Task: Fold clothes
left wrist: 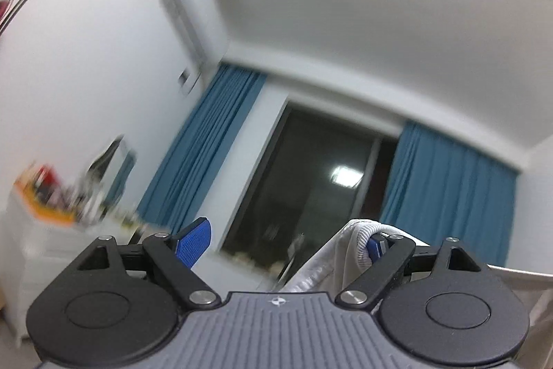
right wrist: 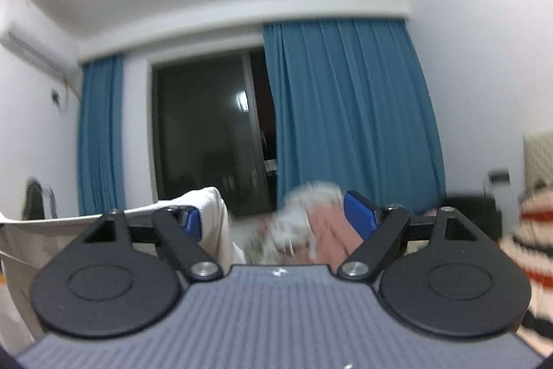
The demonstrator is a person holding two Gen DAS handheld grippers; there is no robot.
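The left hand-held gripper [left wrist: 288, 242] is tilted up toward the ceiling, and its 2 blue fingers stand wide apart. A pale grey-white garment [left wrist: 331, 261] with a ribbed white edge is draped over the right finger [left wrist: 377, 247], so the cloth hangs on that 1 finger and is not pinched between both. The left finger [left wrist: 193, 242] is bare. From this finger the cloth goes down and to the right, out of the picture.

The right hand-held gripper [right wrist: 279, 218] is also spread wide. The same pale garment [right wrist: 214, 217] lies over its left finger [right wrist: 191, 221] and stretches away to the left edge. Its right finger [right wrist: 357, 218] touches nothing. Between the fingers, farther back, I see a blurred pile of clothes [right wrist: 300, 223], pink and greenish white; what it lies on I cannot tell. At the right edge there is a cloth with red, white and dark stripes [right wrist: 532, 230].

Behind all this is a dark window [right wrist: 211, 130] with blue curtains [right wrist: 349, 113] on both sides. An air conditioner [left wrist: 186, 23] hangs high on the left wall. Under it, blurred, a white cabinet [left wrist: 41, 251] carries small coloured things.

The only mark is a small round white emblem [left wrist: 275, 301] on the grey ribbed body of each gripper. No letters can be read on it.
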